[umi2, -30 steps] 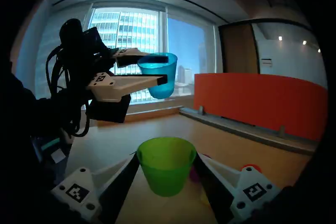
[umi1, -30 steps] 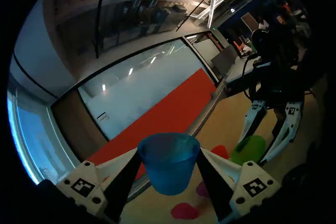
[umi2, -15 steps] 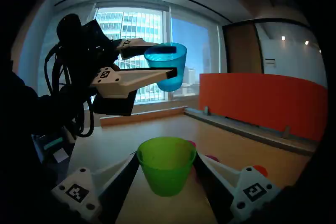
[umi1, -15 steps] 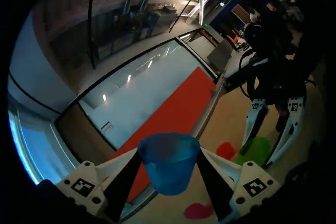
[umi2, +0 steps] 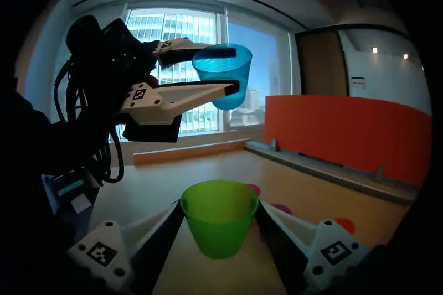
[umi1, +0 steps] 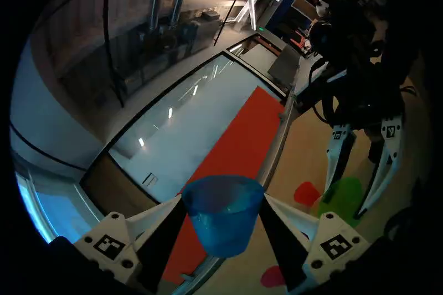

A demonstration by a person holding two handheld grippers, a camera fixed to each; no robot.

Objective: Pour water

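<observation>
Green cup point(umi2: 220, 231), upright, clamped between right gripper point(umi2: 220, 210) fingers above wooden table point(umi2: 160, 181); blue cup point(umi2: 221, 73) gripped by left gripper point(umi2: 232, 69) higher up, before window point(umi2: 183, 25).

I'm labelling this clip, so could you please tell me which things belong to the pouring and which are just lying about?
Job: blue cup in left tongs; green cup in right tongs.
Lying about: red patch, pink patch on the table; orange panel.

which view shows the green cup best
The right gripper view: the green cup sits close and centred in the right gripper. The left gripper view shows it far off and small, partly behind that gripper's fingers.
</observation>
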